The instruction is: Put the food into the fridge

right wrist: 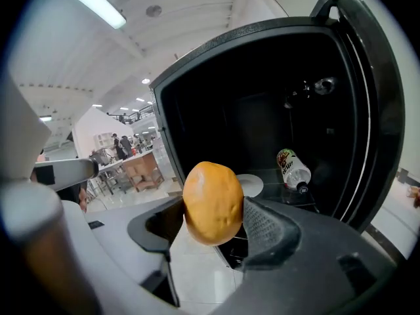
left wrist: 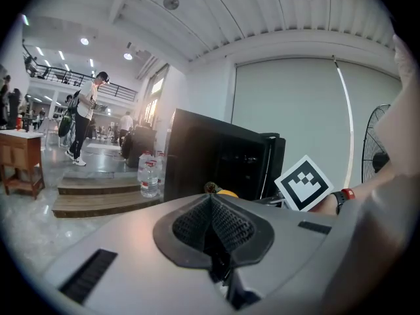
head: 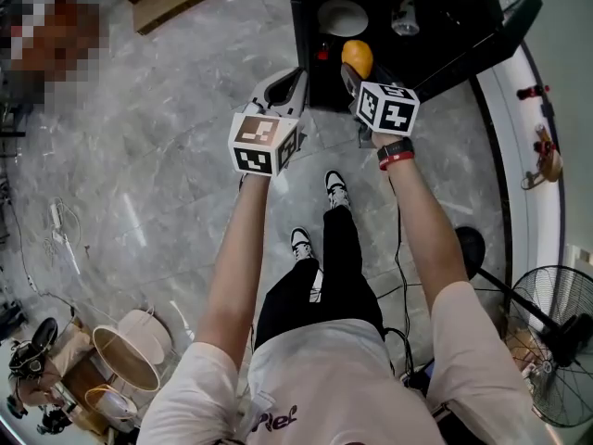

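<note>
My right gripper (right wrist: 213, 218) is shut on an orange bread roll (right wrist: 212, 202), held in front of the open black fridge (right wrist: 262, 97). In the head view the roll (head: 357, 57) sits at the fridge's (head: 463, 44) opening, ahead of the right gripper (head: 353, 74). Inside, a white plate (right wrist: 249, 184) and a lying bottle (right wrist: 292, 169) rest on a glass shelf. My left gripper (left wrist: 211, 225) is shut with nothing in it, held to the left of the fridge (left wrist: 216, 156); in the head view the left gripper (head: 283, 89) is level with the right one.
The fridge door (right wrist: 371, 90) stands open at the right. Water bottles (left wrist: 149, 173) sit on a wooden step left of the fridge. A standing fan (head: 556, 341) and a white counter edge (head: 528, 156) are at the right. People stand far off in the hall (left wrist: 85, 117).
</note>
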Demonstrator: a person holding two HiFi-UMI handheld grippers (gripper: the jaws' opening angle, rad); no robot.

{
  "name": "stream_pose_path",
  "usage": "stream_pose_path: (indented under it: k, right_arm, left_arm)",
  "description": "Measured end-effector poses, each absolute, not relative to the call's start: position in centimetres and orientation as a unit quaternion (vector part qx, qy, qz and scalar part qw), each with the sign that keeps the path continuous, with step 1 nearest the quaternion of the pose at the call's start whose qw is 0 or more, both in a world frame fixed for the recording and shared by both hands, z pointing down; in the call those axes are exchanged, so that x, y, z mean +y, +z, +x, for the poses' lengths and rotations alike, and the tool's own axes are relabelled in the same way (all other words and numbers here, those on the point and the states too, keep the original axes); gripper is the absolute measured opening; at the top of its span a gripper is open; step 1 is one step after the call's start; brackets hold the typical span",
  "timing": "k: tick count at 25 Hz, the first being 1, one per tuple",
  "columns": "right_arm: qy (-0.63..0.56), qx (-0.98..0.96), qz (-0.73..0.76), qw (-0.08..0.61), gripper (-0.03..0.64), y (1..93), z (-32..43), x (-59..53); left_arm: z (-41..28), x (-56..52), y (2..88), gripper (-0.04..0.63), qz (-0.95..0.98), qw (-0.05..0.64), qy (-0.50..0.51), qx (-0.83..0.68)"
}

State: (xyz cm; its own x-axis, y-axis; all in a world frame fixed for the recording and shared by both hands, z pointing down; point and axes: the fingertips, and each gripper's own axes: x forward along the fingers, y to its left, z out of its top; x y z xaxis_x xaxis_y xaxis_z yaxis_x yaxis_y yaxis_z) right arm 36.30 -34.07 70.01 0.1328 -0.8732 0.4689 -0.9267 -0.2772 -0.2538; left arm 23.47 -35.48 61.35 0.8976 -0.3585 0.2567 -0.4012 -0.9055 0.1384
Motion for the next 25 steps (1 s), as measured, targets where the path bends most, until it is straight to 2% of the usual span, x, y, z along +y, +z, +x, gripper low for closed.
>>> stream_pose_path:
  k: [15, 25]
  right_arm:
    - [0.248, -0.623, 0.738, 0.073, 0.296, 73.9, 40.1, -41.6]
    - [0.230, -0.631, 0.733, 0.106, 0.295, 77.0, 42.2, -45.5]
  left_arm:
    - [27.1, -38.0, 64.2, 0.018, 0.976, 0.071, 0.108, -0.178]
    - [28.8, -39.9, 67.0, 0.018, 0.975, 0.082, 0.097, -0.184]
